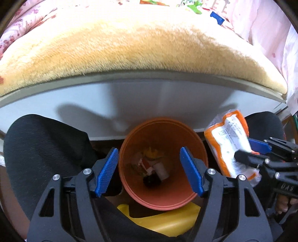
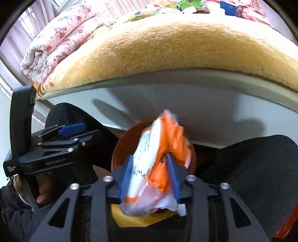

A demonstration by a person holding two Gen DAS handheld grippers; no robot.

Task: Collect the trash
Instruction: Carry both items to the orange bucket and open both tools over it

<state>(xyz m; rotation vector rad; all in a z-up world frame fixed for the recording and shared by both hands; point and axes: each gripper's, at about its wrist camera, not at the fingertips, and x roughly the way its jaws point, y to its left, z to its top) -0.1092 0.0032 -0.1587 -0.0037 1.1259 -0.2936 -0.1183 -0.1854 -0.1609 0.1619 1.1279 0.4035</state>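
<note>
An orange bin [image 1: 162, 197] stands on the floor between a person's knees, with several bits of trash [image 1: 150, 165] at its bottom. My left gripper [image 1: 148, 150] hangs over its mouth, open, with nothing between the blue pads. An orange and white plastic packet [image 2: 154, 141] stands up between the pads of my right gripper [image 2: 150, 156], blurred, above the bin's rim [image 2: 119, 149]. The pads stand apart on either side of it and do not squeeze it. In the left wrist view the packet [image 1: 229, 141] and right gripper [image 1: 249, 150] sit just right of the bin.
A bed with a tan fleece blanket [image 1: 130, 46] and a white side panel [image 1: 149, 96] rises right behind the bin. More wrappers [image 2: 145, 13] and a blue box [image 2: 231, 6] lie on its far side, beside a floral quilt [image 2: 55, 41]. Black-trousered knees [image 1: 42, 149] flank the bin; something yellow [image 1: 167, 221] lies under it.
</note>
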